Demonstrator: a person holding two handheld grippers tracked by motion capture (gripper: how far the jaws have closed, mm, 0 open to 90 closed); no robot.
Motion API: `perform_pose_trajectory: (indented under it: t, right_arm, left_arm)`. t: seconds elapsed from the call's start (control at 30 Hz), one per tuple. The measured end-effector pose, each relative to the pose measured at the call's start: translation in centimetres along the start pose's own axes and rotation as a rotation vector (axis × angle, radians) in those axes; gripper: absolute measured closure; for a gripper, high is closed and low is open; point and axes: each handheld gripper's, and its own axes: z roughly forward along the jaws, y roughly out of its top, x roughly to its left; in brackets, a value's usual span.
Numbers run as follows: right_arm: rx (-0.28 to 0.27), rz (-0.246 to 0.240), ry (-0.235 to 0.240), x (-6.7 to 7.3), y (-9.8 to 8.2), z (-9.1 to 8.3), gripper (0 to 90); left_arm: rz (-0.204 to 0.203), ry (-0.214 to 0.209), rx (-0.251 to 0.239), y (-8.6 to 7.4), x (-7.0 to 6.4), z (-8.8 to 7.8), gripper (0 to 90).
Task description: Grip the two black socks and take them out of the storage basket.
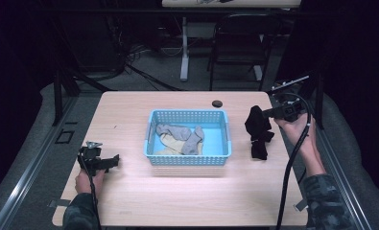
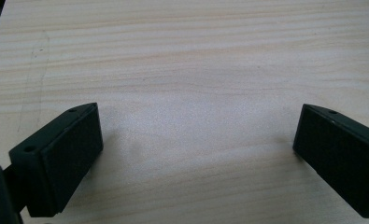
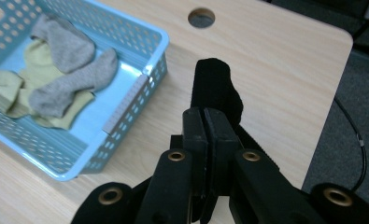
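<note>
Nearest you, your left tool [image 1: 114, 161] rests low on the pale wood-grain bench [image 1: 129, 201] at its left side, jaws spread wide apart with nothing but bare wood between them; the left gripper view shows both black pads [image 2: 60, 163] standing clear of each other. Your left forearm comes in straight from the bench's near edge, wrist level, so this hand reads as parked out of the way, ready to help if the fabric snags.

Farther out on the right, your right tool [image 3: 205, 122] is pressed together on the black cotton sock [image 1: 259, 132]. In the right gripper view the two jaws meet on a fold of the fabric, with the toe end sticking up past them. In the high view the sock hangs down from the grip, its lower end at or just above the bench, beside the right wall of the basket. Holding it by one end probably keeps it from bunching when you lower it in. Your right wrist is raised and turned inward, with the tool pointing left toward the basket.

Mid-bench sits the light blue perforated plastic basket [image 1: 189, 160], already holding two grey socks [image 1: 180, 134] lying over pale yellow ones [image 1: 170, 143]. Beyond it, a small round hole [image 1: 217, 103] marks the bench's far edge.
</note>
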Motion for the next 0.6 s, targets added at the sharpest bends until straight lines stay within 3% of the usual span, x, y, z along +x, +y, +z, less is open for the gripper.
perform_pose_trajectory:
  t: [0.3, 0.6]
  right_arm:
    - [0.090, 0.035, 0.019, -0.7, -2.1, 4.9, 88.2]
    - [0.169, 0.042, -0.003, -0.5, -2.7, 8.9, 87.3]
  left_arm:
    - [0.000, 0.000, 0.000, 0.0, 0.0, 0.0, 1.4]
    - [-0.001, -0.001, 0.000, 0.0, 0.0, 0.0, 1.4]
